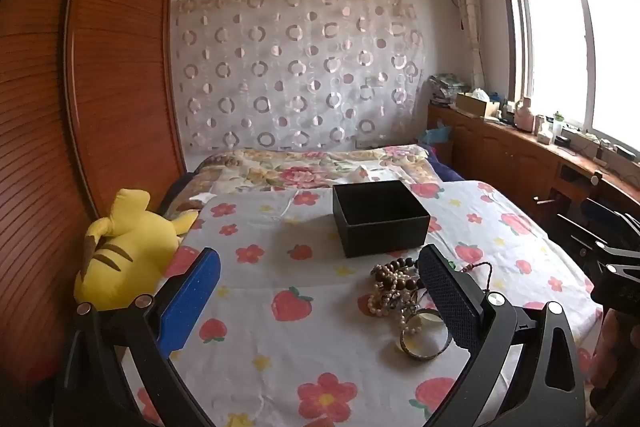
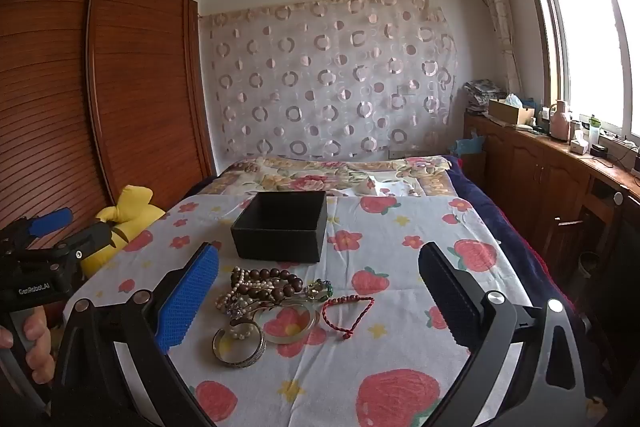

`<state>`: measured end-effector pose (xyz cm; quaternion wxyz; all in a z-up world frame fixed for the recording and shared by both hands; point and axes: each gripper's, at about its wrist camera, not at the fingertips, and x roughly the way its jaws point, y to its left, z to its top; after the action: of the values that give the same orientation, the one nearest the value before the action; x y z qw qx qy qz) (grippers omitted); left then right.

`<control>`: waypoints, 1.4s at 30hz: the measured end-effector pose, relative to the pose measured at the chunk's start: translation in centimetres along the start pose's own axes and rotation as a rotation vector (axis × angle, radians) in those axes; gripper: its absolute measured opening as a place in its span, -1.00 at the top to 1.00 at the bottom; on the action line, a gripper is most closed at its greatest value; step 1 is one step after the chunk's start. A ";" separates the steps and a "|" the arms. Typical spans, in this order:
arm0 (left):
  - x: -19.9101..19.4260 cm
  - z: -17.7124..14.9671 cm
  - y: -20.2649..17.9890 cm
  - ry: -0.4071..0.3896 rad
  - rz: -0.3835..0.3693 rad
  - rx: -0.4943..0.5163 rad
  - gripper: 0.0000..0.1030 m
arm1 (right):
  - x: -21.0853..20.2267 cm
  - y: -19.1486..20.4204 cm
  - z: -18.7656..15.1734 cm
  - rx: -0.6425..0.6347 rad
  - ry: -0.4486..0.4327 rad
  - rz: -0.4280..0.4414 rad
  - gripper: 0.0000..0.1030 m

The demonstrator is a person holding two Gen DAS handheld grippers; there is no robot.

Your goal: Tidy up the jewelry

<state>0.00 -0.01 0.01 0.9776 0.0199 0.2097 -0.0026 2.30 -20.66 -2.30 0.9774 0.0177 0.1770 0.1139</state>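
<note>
I have the left gripper (image 1: 320,303) and the right gripper (image 2: 318,301) both spread wide and released, each hovering over the strawberry-print cloth (image 2: 400,347) with nothing between the fingers. The jewelry pile (image 2: 264,301) of beads, pearls and bangles lies on the cloth just in front of the black box (image 2: 280,231), apart from it. A red cord bracelet (image 2: 346,311) sits at the pile's right edge.

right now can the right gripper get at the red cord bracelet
Probably yes. The right gripper is open and empty, and the red cord bracelet lies by itself on the strawberry cloth, just right of the jewelry pile, with nothing over it.
</note>
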 end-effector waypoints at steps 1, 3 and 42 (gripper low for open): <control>0.0 0.0 0.0 -0.003 0.001 0.000 -0.86 | 0.0 0.0 0.0 0.003 0.005 0.000 -0.96; 0.0 0.0 0.0 -0.007 -0.002 -0.001 -0.86 | 0.0 0.0 0.0 0.002 0.002 0.000 -0.96; -0.1 0.0 0.0 -0.009 -0.003 -0.001 -0.86 | -0.1 0.0 0.0 0.005 -0.011 0.005 -0.96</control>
<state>-0.05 0.00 0.03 0.9784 0.0192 0.2056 -0.0039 2.20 -20.71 -2.28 0.9781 0.0209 0.1719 0.1158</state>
